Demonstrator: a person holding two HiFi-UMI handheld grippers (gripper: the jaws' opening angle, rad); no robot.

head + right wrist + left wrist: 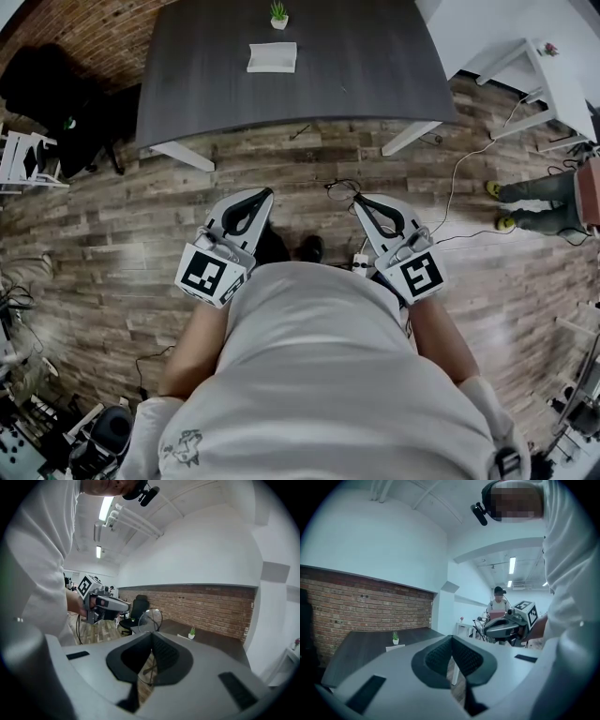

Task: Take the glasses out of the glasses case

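Observation:
The glasses (341, 187) are thin wire-rimmed ones, held out over the wooden floor with my right gripper (360, 199) shut on them. In the right gripper view a round lens of the glasses (150, 619) stands up just past the tips of the right gripper (152, 635). My left gripper (264, 193) is shut with nothing in it, its pads meeting at the tip (452, 637). The white glasses case (272, 57) lies on the dark table (366, 75), well ahead of both grippers. Each gripper shows in the other's view: the right gripper (504, 626) and the left gripper (110, 603).
A small potted plant (278, 13) stands behind the case. Cables (459, 178) and a power strip (361, 265) lie on the floor near my feet. Another person's legs (536, 202) are at the right, by a white table (548, 84). A black chair (56, 103) stands far left.

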